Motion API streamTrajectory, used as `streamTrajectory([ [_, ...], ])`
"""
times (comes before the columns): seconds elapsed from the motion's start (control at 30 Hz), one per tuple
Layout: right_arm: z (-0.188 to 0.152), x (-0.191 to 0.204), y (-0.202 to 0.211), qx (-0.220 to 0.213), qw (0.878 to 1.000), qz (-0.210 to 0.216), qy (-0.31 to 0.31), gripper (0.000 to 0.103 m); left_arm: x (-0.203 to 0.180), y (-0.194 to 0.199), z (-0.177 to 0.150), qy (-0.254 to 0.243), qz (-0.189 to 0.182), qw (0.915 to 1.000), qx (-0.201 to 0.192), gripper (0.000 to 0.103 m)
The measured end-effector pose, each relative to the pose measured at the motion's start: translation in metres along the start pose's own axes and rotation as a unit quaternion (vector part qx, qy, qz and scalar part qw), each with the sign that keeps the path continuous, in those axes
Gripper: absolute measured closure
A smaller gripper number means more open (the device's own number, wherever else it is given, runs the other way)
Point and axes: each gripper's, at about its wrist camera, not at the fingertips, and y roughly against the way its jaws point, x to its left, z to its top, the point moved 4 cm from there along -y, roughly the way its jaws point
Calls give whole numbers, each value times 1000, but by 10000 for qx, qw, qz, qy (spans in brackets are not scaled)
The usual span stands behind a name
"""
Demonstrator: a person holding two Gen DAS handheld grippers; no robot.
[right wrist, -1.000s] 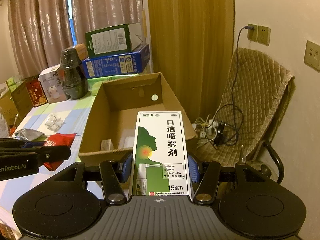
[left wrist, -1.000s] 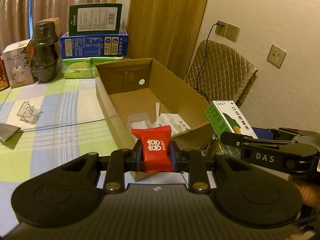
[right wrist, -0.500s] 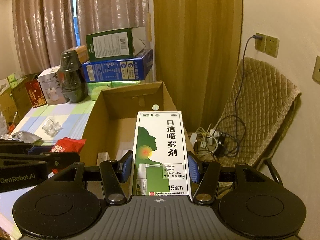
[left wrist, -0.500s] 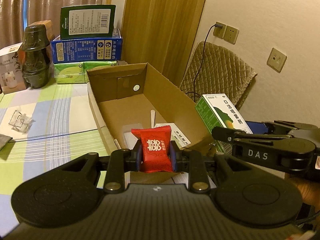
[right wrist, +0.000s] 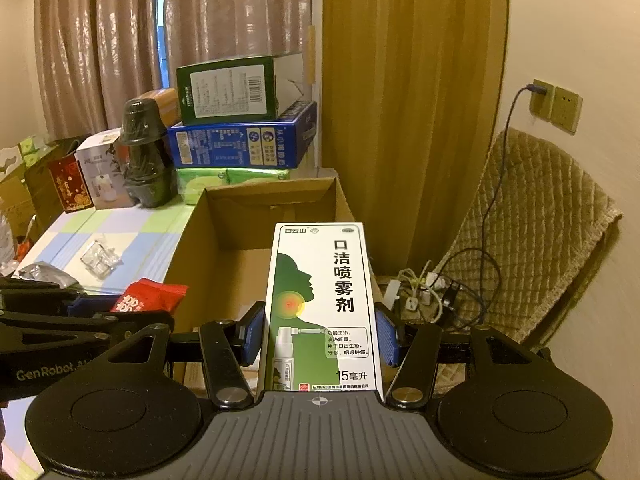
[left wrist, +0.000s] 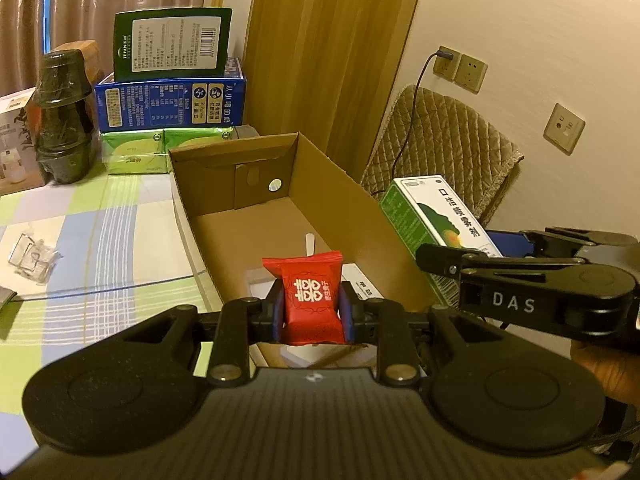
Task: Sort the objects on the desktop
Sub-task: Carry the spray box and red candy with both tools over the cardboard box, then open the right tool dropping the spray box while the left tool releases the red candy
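Holding a red candy packet [left wrist: 313,298] in my left claw [left wrist: 312,312], pads pressed on both its sides, above the near end of the open cardboard box [left wrist: 332,184] at the desk's [left wrist: 120,216] right edge. My right claw shows at right.

Right wrist view: right claw [right wrist: 320,336] clamps a green-and-white spray carton [right wrist: 322,304] lengthwise, over the box's [right wrist: 192,248] near right corner. Left claw [right wrist: 92,312] with packet [right wrist: 150,296] sits left.
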Motion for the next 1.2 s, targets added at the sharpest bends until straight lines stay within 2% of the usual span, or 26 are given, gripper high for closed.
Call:
streamTrajectory([
  [0.63,20,-3,-37,154,9998,16,110,50,14,-34,13,101,-75,9998,149,80],
  [1.17,23,-5,-65,303,9995,23,81,50,20,-59,15,24,-82,9998,160,80],
  [1.2,23,-4,-67,314,9995,27,70,50,20,-60,15,15,-77,9999,150,71],
])
